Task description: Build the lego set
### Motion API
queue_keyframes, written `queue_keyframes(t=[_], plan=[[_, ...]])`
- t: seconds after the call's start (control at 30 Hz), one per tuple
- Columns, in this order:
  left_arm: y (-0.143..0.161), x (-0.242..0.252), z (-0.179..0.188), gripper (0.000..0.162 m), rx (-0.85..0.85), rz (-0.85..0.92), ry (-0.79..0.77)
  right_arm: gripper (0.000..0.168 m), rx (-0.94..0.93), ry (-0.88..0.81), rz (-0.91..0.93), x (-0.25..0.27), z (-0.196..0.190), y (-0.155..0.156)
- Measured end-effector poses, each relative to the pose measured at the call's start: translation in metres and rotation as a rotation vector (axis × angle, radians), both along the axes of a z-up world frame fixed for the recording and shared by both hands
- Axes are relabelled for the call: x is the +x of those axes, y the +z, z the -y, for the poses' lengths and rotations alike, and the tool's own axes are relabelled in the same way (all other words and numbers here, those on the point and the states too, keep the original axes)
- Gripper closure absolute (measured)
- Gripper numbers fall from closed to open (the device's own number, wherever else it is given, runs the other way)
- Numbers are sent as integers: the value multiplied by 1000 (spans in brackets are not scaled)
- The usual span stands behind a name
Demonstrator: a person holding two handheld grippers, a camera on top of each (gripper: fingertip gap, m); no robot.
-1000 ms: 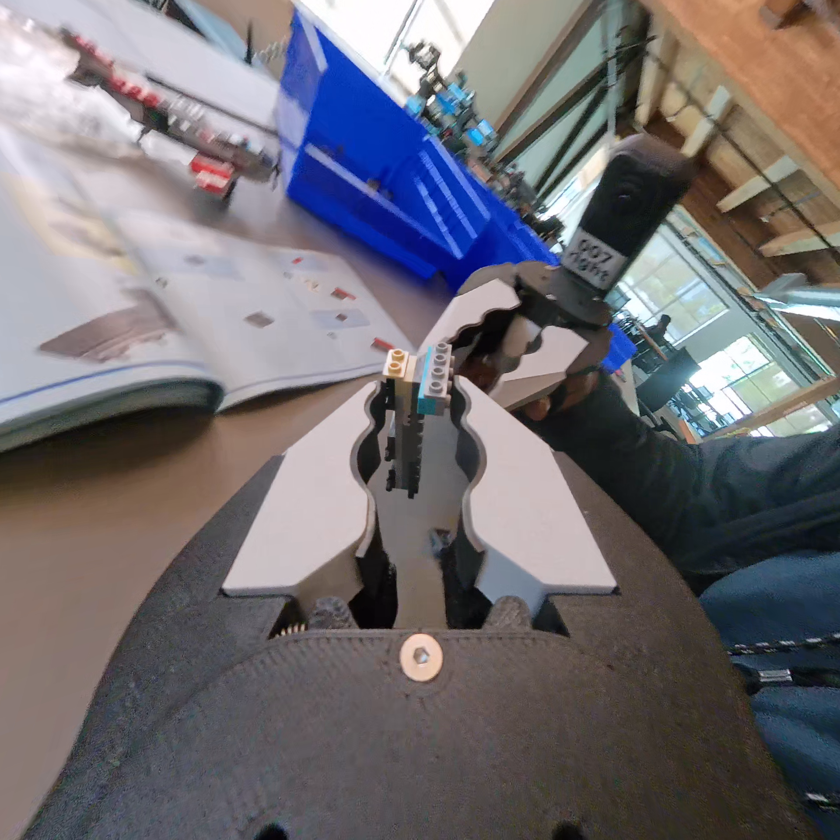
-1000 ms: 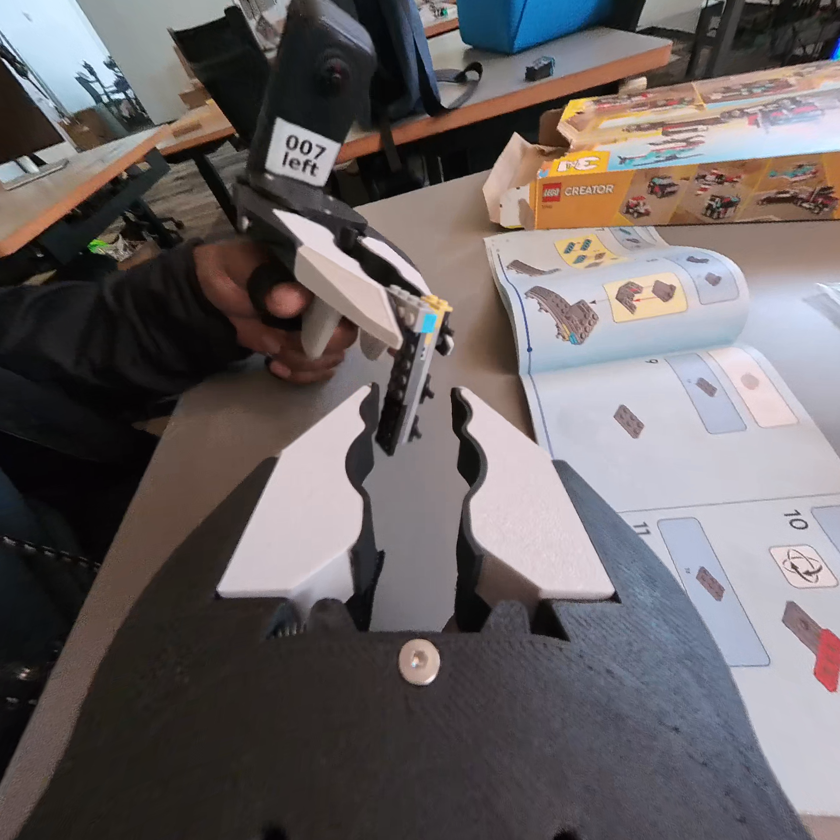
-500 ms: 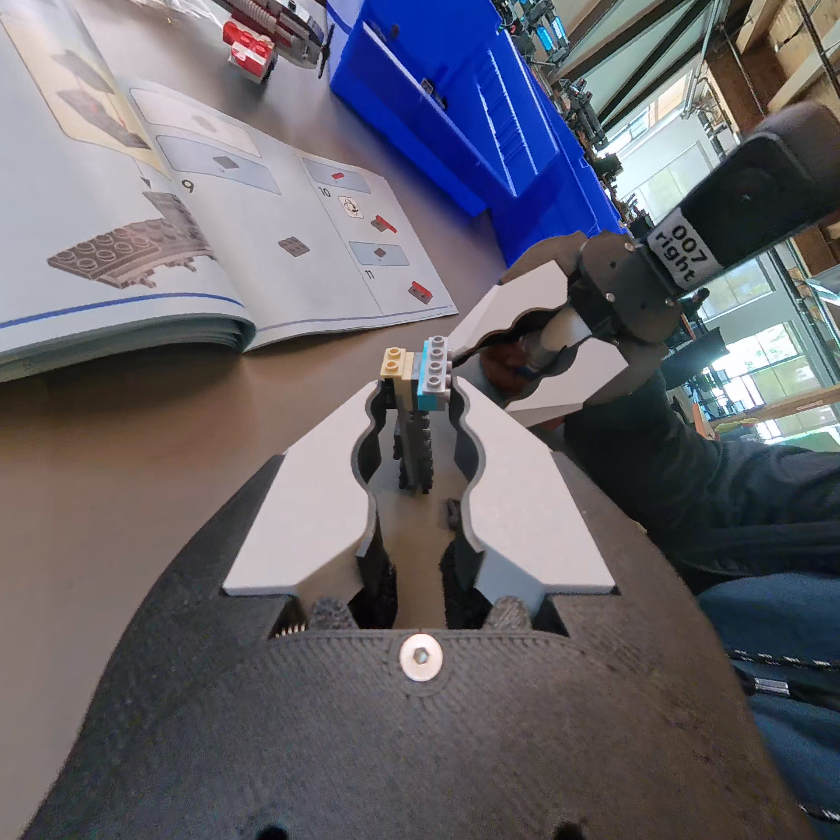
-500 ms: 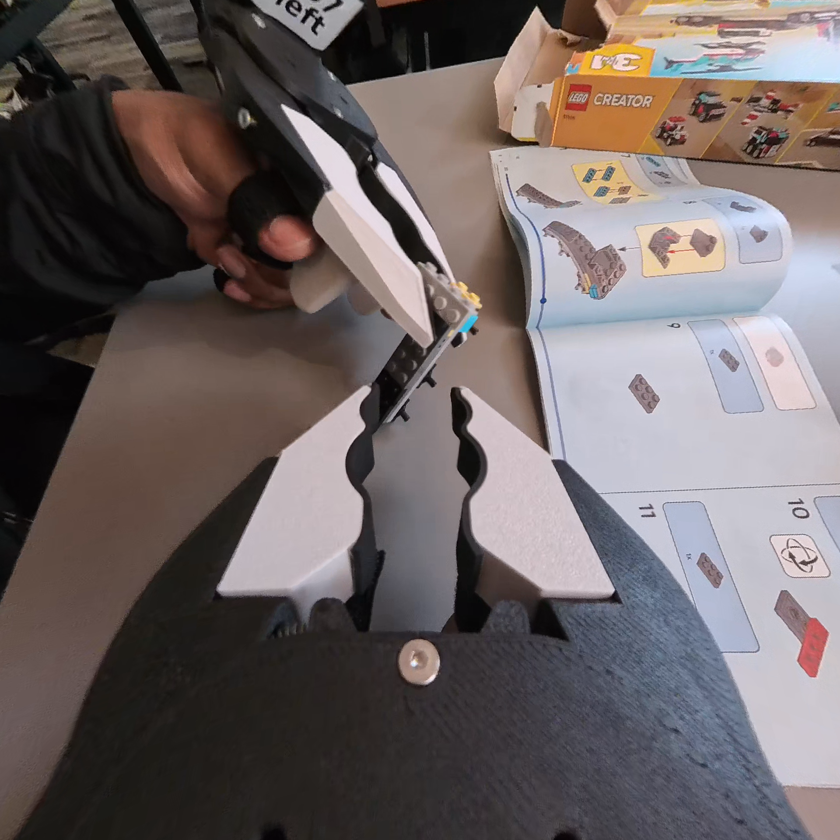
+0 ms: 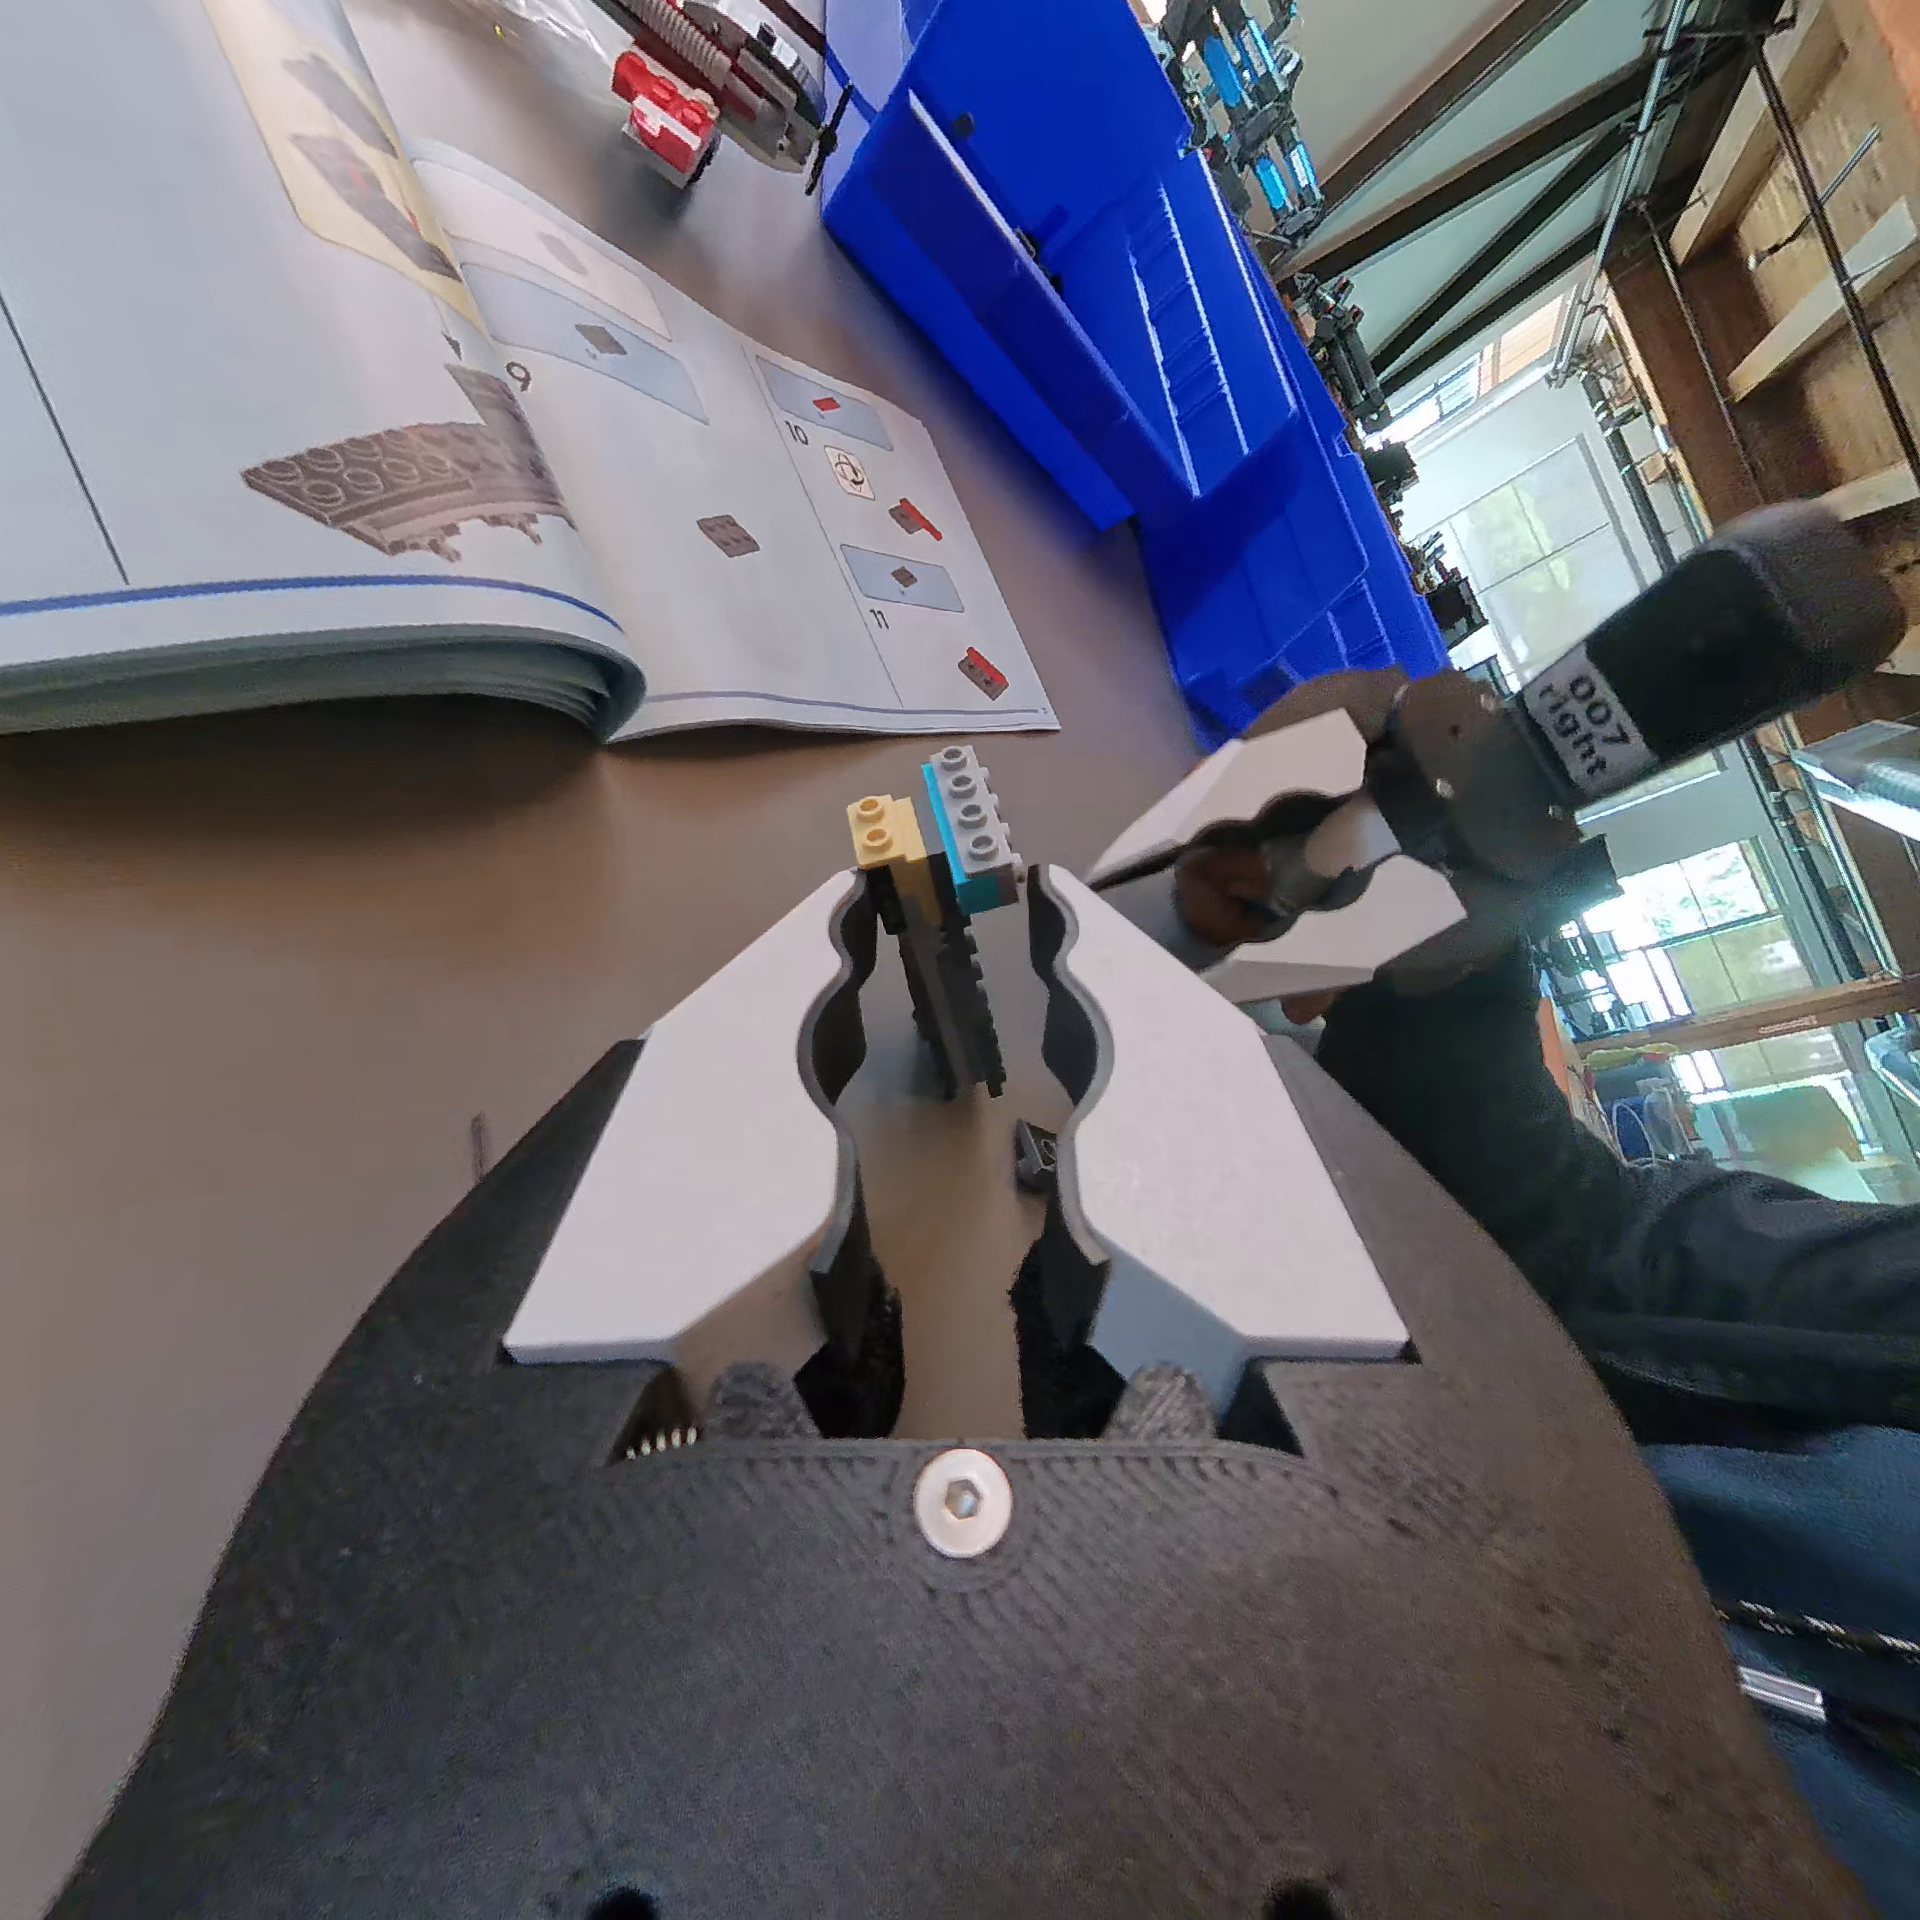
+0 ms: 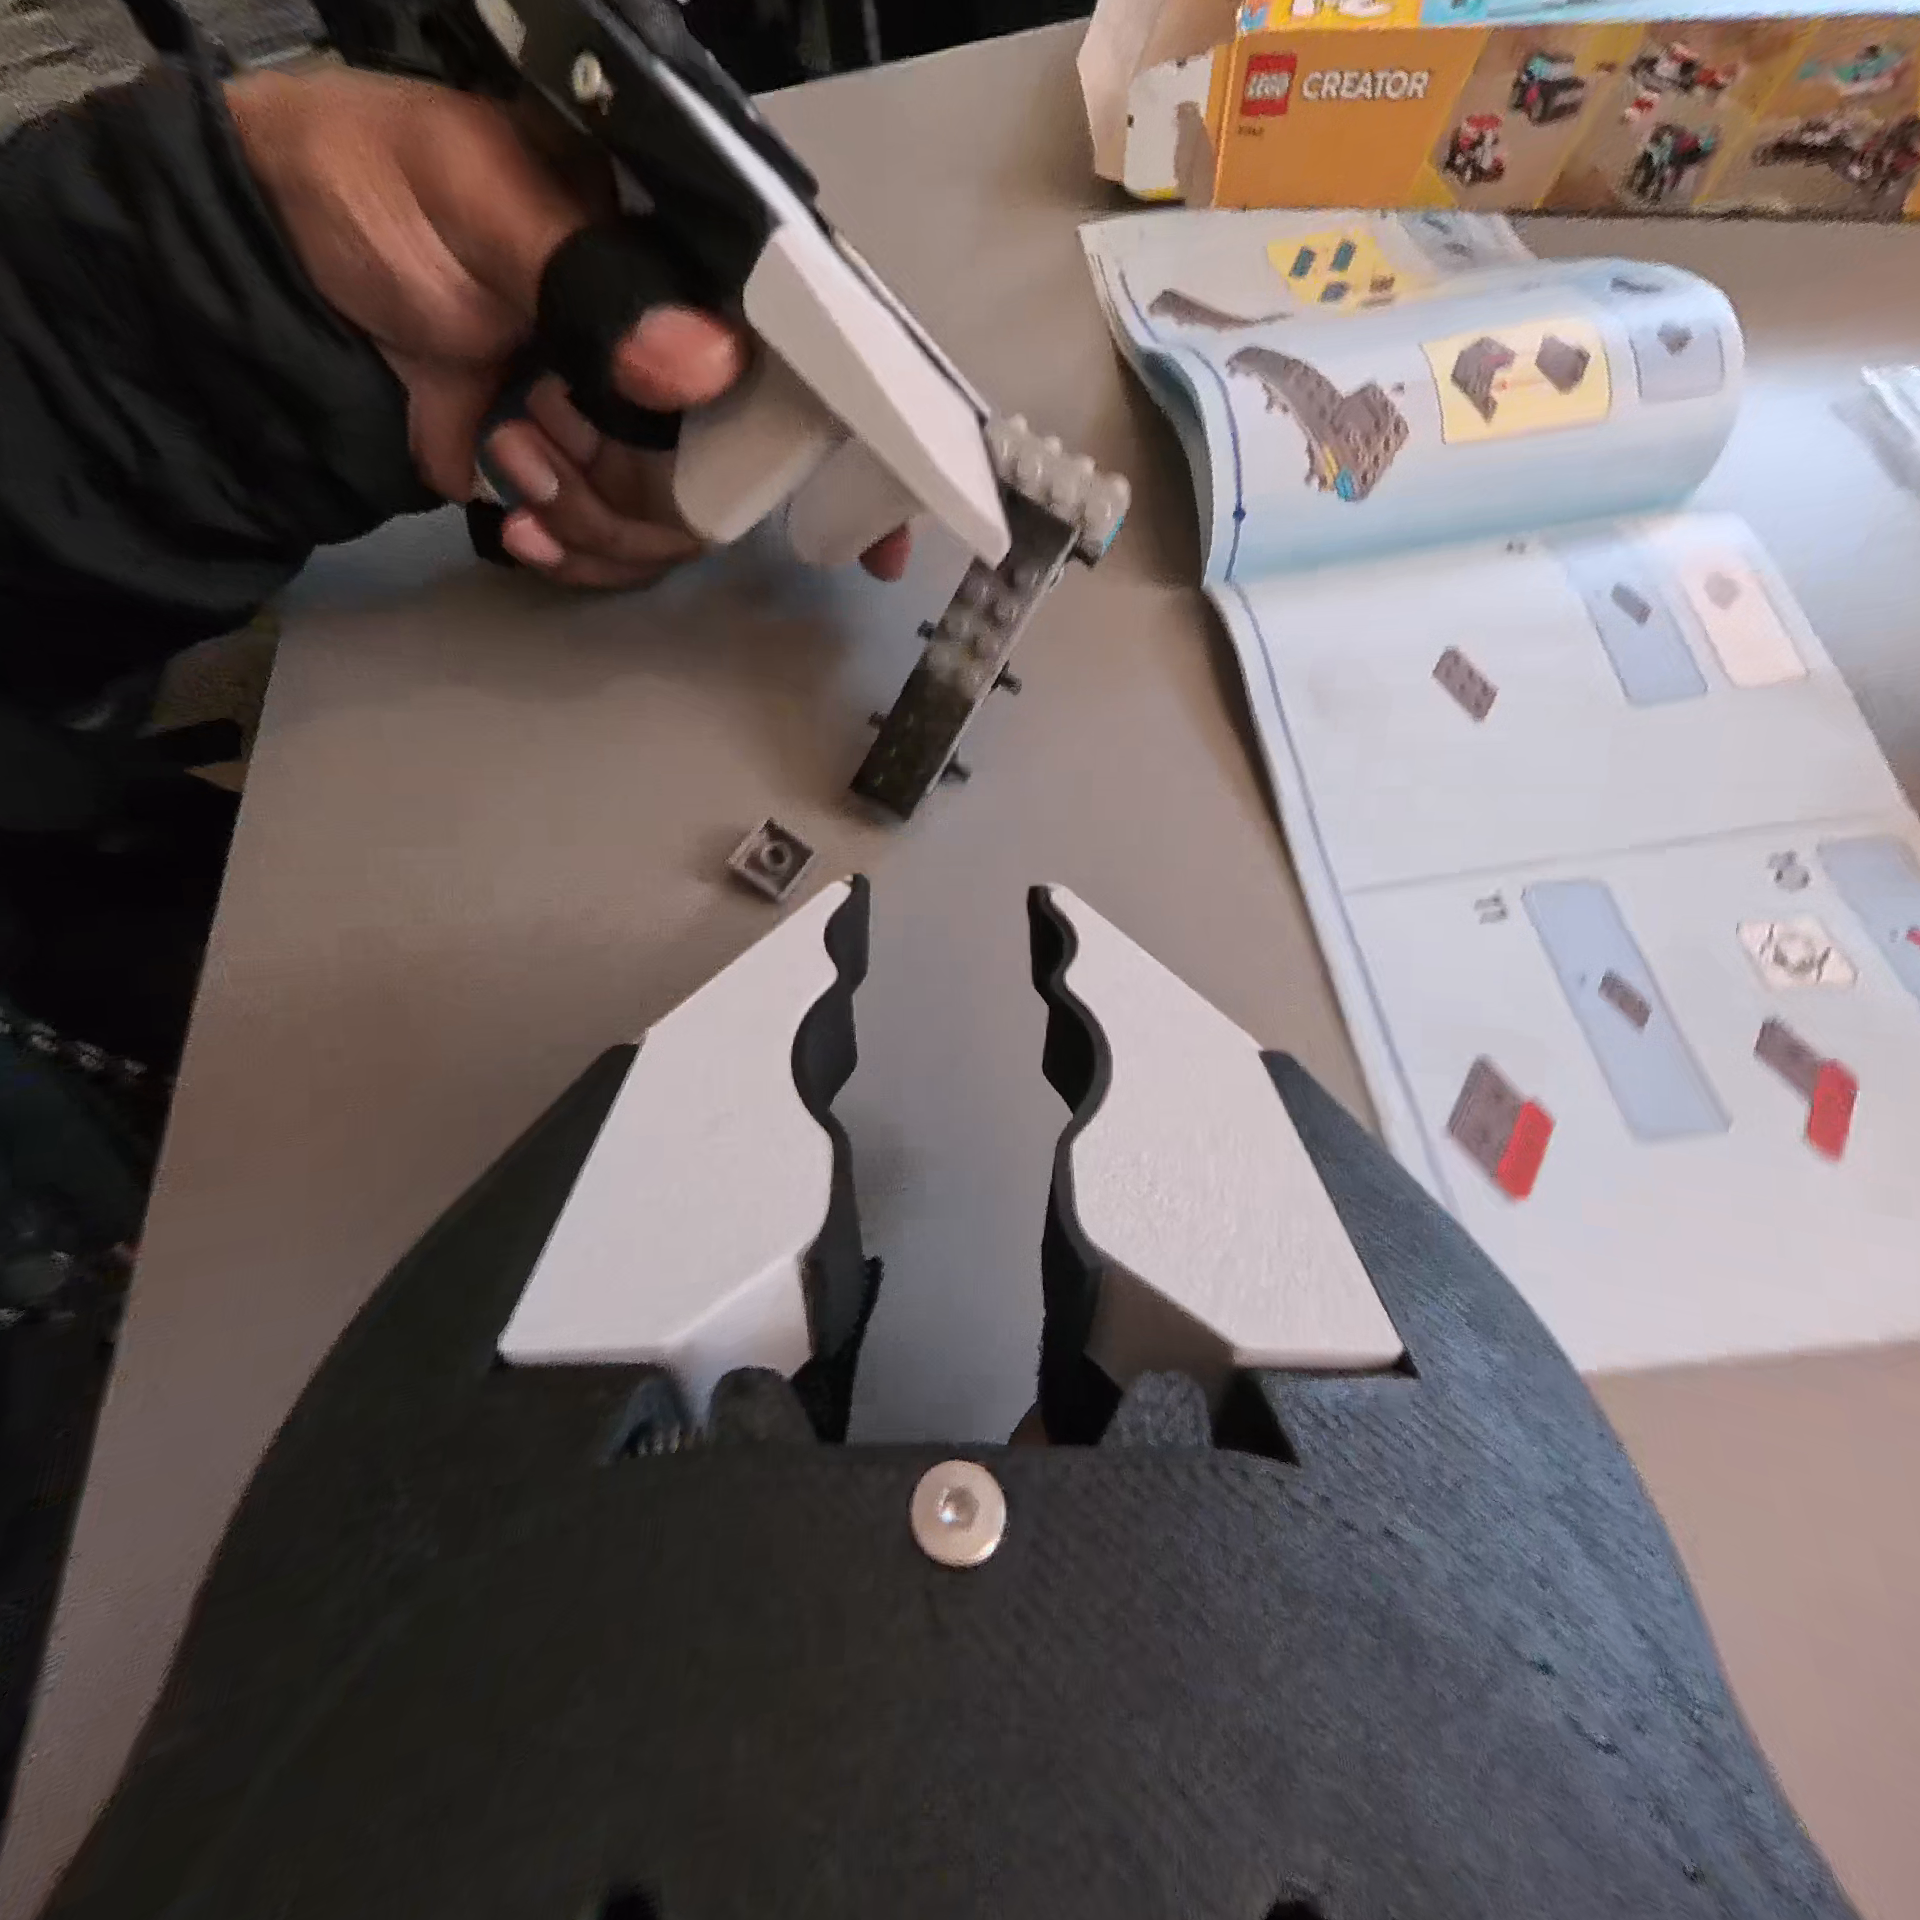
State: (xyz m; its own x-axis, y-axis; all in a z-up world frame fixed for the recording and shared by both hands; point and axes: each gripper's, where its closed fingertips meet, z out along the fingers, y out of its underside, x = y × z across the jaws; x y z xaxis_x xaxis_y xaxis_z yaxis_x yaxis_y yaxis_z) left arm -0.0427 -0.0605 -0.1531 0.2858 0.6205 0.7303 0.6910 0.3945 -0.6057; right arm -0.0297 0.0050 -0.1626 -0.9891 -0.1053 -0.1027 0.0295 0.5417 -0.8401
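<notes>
My left gripper (image 5: pixel 945 883) is shut on a small lego assembly (image 5: pixel 951 935): a long dark plate with tan, teal and grey bricks at its top end. In the right wrist view the left gripper (image 6: pixel 997 520) holds the assembly (image 6: pixel 966 644) by its top, tilted, with its lower end at the table. My right gripper (image 6: pixel 945 894) is open and empty, a short way back from the assembly. It also shows in the left wrist view (image 5: pixel 1174 914). A small grey square plate (image 6: pixel 769 857) lies on the table just left of my right fingertips; it also shows between my left fingers (image 5: pixel 1034 1153).
An open instruction booklet (image 6: pixel 1558 727) lies to the right, also seen in the left wrist view (image 5: pixel 623 468). A lego box (image 6: pixel 1558 104) stands behind it. Blue bins (image 5: pixel 1091 312) and a red and grey model (image 5: pixel 717 83) sit farther off. A person's hand (image 6: pixel 468 260) holds the left gripper. The gap from one gripper's tips to the other's is roughly 7 cm.
My right gripper has drawn back from the assembly, still open. The left gripper has lowered and tilted the assembly toward the table. The small grey plate has come into view.
</notes>
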Motion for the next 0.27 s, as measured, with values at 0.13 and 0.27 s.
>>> queue_keyframes(t=[0.13,0.27], plan=[[2,0,1,130,25,-7,-3,138,32,-51,3,18,-26,-4],[3,3,4,124,27,-7,-10,138,93,-98,-39,28,-51,-7]])
